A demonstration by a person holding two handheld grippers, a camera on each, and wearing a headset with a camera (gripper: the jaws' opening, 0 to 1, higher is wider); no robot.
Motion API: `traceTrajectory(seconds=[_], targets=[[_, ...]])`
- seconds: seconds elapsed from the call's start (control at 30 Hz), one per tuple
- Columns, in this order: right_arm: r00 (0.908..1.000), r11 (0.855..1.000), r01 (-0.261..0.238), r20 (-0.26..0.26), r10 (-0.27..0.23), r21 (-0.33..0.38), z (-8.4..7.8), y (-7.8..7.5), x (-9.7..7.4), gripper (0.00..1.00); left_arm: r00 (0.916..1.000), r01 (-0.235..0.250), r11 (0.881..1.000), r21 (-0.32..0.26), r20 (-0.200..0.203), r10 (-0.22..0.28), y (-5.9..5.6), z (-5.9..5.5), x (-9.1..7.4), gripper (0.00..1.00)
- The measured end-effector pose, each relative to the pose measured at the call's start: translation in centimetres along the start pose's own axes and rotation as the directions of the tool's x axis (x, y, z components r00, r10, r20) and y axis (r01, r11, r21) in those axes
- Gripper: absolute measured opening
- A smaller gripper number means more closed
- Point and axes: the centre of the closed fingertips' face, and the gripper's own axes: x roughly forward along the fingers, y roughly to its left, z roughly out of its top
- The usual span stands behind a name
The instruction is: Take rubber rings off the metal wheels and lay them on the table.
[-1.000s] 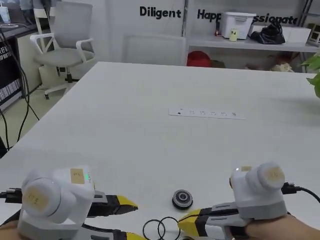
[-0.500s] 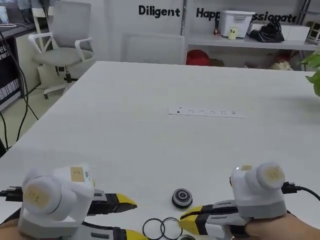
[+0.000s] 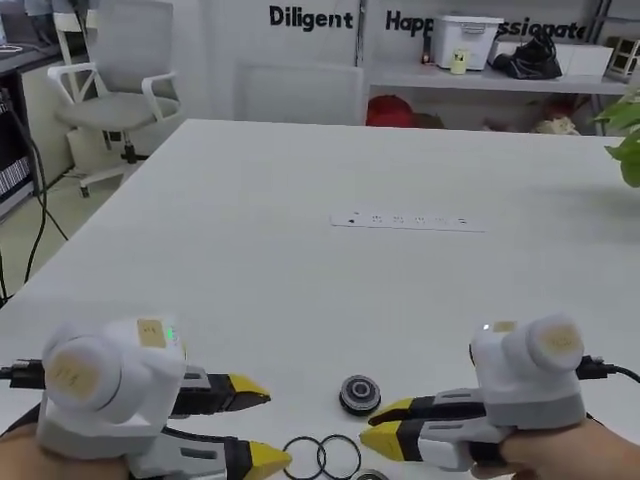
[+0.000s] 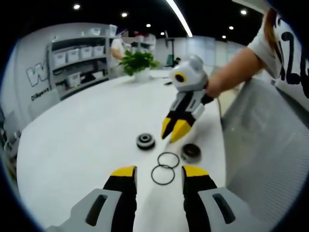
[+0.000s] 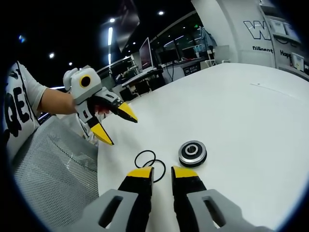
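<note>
Black rubber rings [image 3: 320, 457], two of them, lie flat and touching each other on the white table [image 3: 300, 250], between the tips of the two grippers, just as they did a second ago. Most of the shift in the head view is the camera dipping, which brings the top of a second wheel [image 3: 372, 476] in at the bottom edge. One wheel [image 3: 359, 393] sits just beyond the rings, apart from them. The left gripper [image 3: 262, 425] is spread wide and holds nothing, its tips pointing toward the rings. The right gripper [image 3: 385, 424] shows only a narrow gap between its tips, perhaps slightly more parted than before, and grips nothing. Nothing has been lifted or set down in that second, so I judge this a pause. Two rings are off, but whether either wheel still wears one is too small to tell.
</note>
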Motion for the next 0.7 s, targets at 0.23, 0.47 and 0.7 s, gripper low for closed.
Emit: traceTrajectory(seconds=[0.23,0.47,0.7], targets=[[0.9992,0.999,0.035,0.018,-0.035,-0.014,0.2,-1.2,-0.6,0.15,1.0000,0.003,1.000,-0.003,0.005,-0.003,0.7,0.4,0.9,0.38],[0.9979,0.997,0.062,0.022,-0.061,-0.037,0.1,-2.3,-0.6,0.18,0.9999,0.010,1.000,-0.003,0.008,-0.010,1.2,0.8,1.9,0.37],[0.9966,0.995,0.081,0.023,-0.079,-0.052,0.1,-3.3,-0.3,0.20,0.9999,0.012,1.000,-0.001,0.009,-0.012,1.8,1.1,3.0,0.37]])
